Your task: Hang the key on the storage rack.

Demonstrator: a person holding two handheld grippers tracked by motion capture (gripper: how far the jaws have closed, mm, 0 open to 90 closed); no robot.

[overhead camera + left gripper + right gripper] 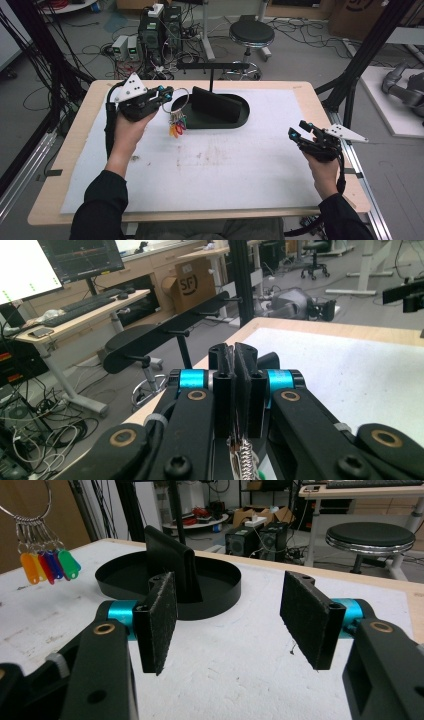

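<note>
The white mat [220, 165] is covering most of the wooden table [75, 135], giving the person a plain working surface, and at its far middle a black oval tray [240, 117] is sitting with an upright black stand [215, 105] rising from it, probably the place where the hanging thing is meant to end up. A thin black bar on a post [212, 66] is standing just beyond the tray at the far edge. The left gripper [162, 95] is being held up above the far left part of the mat, just left of the tray, its jaws pressed together and pinching the large metal key ring [176, 101] so that the ring is hanging free in the air rather than dragging on the mat. From that ring the small coloured key tags [177, 127] (orange, red, blue and green in the right gripper view [49, 566]) are dangling in a bunch beside the tray's left rim. The right gripper [299, 134] is waiting at the near right edge of the mat, well apart from the ring, its jaws spread with nothing between them, seemingly kept ready to help once the ring is brought over.
</note>
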